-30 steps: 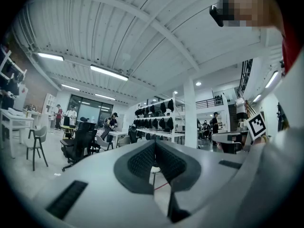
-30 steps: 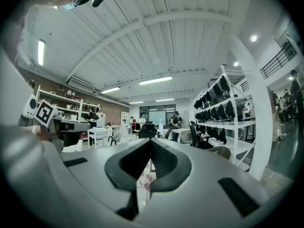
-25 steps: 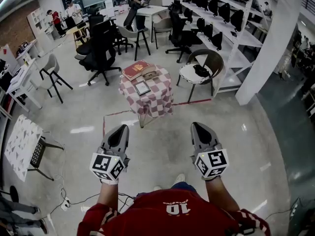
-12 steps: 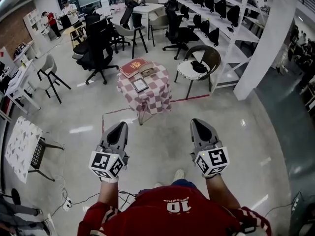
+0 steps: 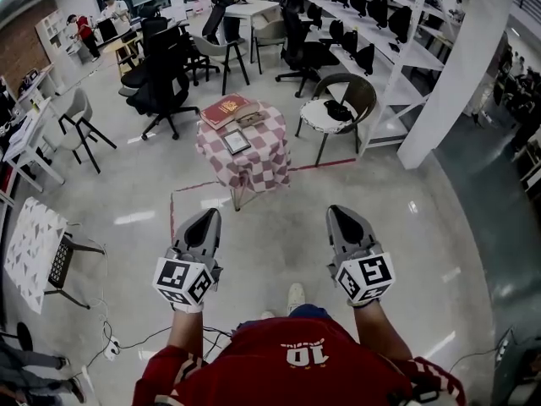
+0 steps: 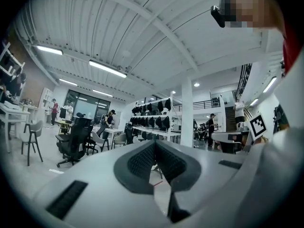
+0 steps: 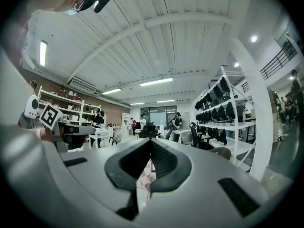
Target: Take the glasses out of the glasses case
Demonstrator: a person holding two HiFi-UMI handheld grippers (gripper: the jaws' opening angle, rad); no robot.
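Note:
A small table under a pink-and-white checkered cloth (image 5: pixel 254 163) stands a few steps ahead on the floor. On it lie a red book (image 5: pixel 226 108), a small brownish case (image 5: pixel 253 118) beside the book, and a dark framed tablet (image 5: pixel 236 142). No glasses show. My left gripper (image 5: pixel 205 217) and right gripper (image 5: pixel 340 213) are held level side by side in front of me, well short of the table. Both are shut and empty. In the left gripper view the left gripper (image 6: pixel 154 143) has its tips together, as does the right gripper (image 7: pixel 150 141) in its own view.
A round chair (image 5: pixel 338 112) with a dark item on its seat stands right of the table, before white shelving (image 5: pixel 397 49). Black office chairs (image 5: pixel 161 79) stand behind the table. A patterned folding table (image 5: pixel 30 248) is at my left. Cables (image 5: pixel 127 345) lie on the floor.
The table and chairs have slid slightly up and left in the head view. A foot now shows further forward below me. Both grippers keep their pose and stay shut.

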